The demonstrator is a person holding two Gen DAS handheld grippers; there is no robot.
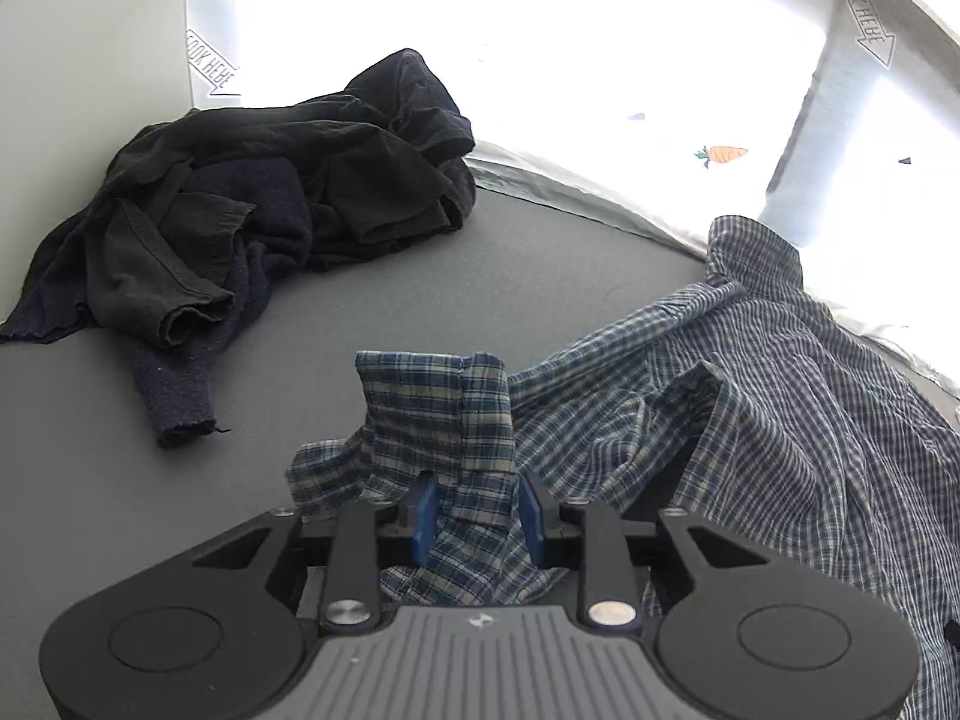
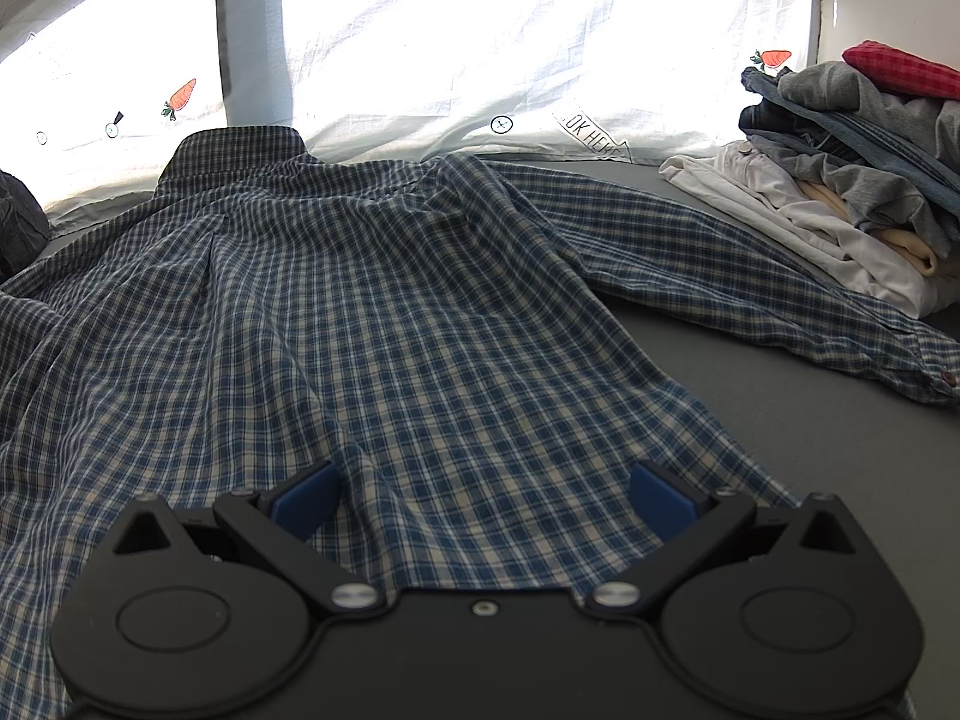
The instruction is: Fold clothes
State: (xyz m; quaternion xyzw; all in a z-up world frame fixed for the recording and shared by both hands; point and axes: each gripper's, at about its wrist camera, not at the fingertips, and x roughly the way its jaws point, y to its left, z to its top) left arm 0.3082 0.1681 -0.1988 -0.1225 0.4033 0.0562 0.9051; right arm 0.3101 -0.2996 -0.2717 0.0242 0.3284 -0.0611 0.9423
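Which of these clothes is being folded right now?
Start at the grey table before the bright curtain. Between a dark crumpled heap and a stack of folded laundry lies the plaid shirt, the only blue-and-white checked garment, one sleeve bunched in the left gripper.

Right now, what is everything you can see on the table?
Blue-and-white checked cotton shirt: one, spread across the grey table, one sleeve bunched at the left gripper.
Dark crumpled clothes heap: one, black and navy, far left.
Stack of clothes: one, white, cream, grey, denim, with red on top, far right.
White printed curtain: one, with carrots, behind the table.
Grey table: one, under everything.
Left gripper: black with blue pads, sleeve between them.
Right gripper: open over the hem.
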